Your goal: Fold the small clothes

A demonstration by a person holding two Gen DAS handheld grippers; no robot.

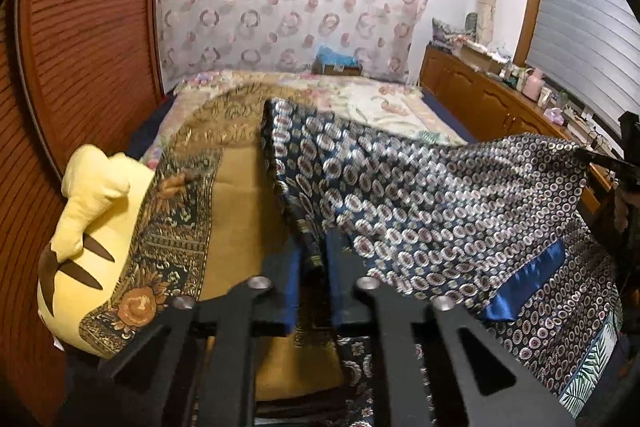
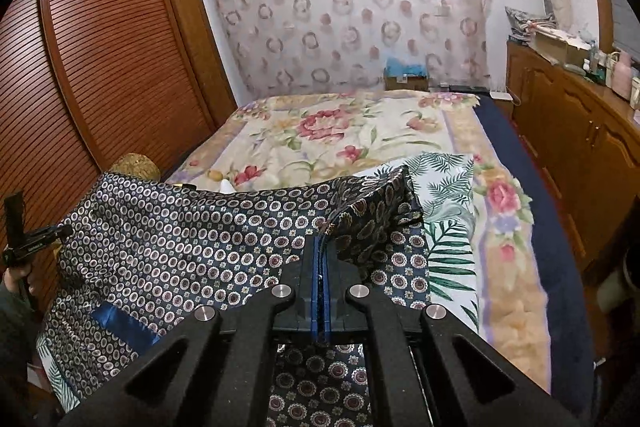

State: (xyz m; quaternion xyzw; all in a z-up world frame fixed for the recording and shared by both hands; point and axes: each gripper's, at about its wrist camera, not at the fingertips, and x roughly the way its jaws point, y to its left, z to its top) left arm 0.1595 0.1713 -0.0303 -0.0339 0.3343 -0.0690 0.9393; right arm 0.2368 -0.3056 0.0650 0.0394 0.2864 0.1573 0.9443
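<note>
The garment point(image 2: 192, 239), a dark blue piece printed with small rings, hangs stretched between the two grippers above the bed point(image 2: 344, 139), its lower part still draped toward the near edge of the bed. The right gripper point(image 2: 321, 247) has its fingers point(image 2: 316, 267) pressed together on a bunched fold of the garment's edge, with no gap showing between the blue pads. The left gripper point(image 1: 314, 259) is almost closed too, a thin ridge of the cloth pinched between its fingers point(image 1: 294, 287); in the right wrist view it appears at the far left edge of the garment. A shiny blue band point(image 1: 524, 283) runs across the garment's near side, and a yellow plush point(image 1: 84, 223) sits on the bed to the left of the garment, partly under a gold patterned cloth point(image 1: 224, 211). The step in hand looks like lifting the garment clear so it can be spread flat on the bed before folding. To do it well, both grips should stay firm while the hands rise together and keep level, so that the cloth hangs evenly and no corner drags. Drawing the hands slightly apart would take out the sag in the middle. The slippery-looking fabric may slide out of a shallow pinch, so any jerk is best avoided, and the garment should be laid down away from the plush.
</note>
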